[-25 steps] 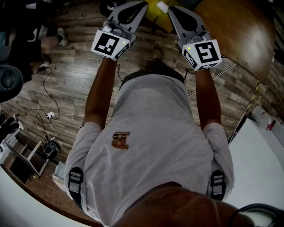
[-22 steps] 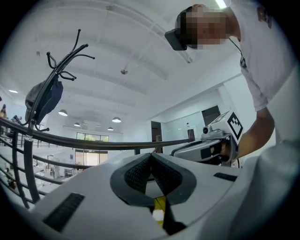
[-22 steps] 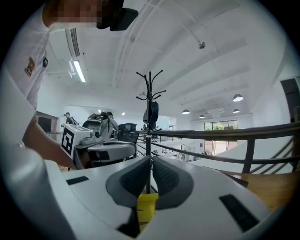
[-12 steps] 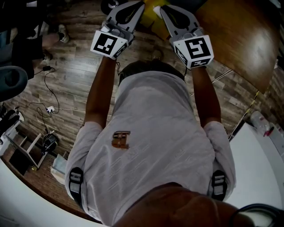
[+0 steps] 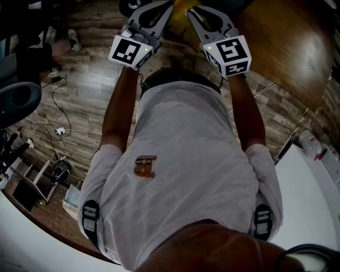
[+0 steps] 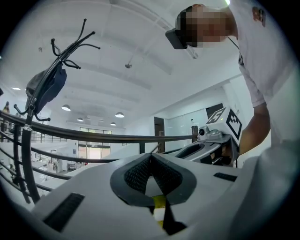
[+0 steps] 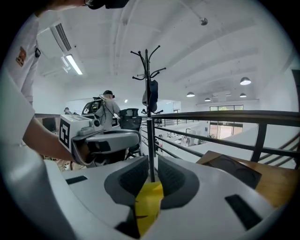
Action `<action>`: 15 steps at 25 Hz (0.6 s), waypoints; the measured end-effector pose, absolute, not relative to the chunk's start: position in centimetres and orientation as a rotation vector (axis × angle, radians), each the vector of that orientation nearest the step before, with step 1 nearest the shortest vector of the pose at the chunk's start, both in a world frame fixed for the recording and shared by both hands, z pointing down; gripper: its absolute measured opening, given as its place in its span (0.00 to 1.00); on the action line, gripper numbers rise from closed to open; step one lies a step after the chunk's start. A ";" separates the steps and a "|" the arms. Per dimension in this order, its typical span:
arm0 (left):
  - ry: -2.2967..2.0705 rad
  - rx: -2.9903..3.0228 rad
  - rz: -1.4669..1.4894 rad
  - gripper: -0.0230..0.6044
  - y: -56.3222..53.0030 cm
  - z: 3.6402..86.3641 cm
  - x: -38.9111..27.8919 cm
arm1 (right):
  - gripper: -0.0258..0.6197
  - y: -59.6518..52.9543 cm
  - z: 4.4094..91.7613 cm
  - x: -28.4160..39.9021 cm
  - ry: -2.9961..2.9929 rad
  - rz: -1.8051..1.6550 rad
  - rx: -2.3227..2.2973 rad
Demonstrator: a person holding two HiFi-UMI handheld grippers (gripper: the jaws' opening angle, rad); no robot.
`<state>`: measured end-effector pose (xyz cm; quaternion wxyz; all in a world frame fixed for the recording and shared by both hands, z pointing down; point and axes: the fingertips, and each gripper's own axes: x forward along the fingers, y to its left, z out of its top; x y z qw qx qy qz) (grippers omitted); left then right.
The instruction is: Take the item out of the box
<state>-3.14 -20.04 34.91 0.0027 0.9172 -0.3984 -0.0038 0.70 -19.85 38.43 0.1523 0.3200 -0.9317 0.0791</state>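
Jaws of the right hand-held gripper [image 7: 151, 164] are almost closed and pinch a yellow box [image 7: 149, 204] low down between them. The left hand-held gripper [image 6: 151, 159] is closed at its tips, with a bit of the same box just under them. Both sit side by side, tips close together.

Head view, against a second ago:
- right gripper [image 5: 191, 10] has swung inward. Its marker cube [image 5: 228, 54] now sits higher and further left in frame.
- Gap between its tip and the left gripper [image 5: 170, 5] has narrowed to a sliver; less of the yellow item [image 5: 180, 7] shows between them.
- Right jaws have just been opening a little, with the yellow item between them [image 7: 149, 197].
- Blue chair seat [image 5: 18, 98] shows further in from the left edge.
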 end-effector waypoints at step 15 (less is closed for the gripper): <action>-1.087 2.905 -0.025 0.07 -22.0 36.0 -5.5 | 0.38 -21.9 47.3 -0.9 -2.292 0.387 0.843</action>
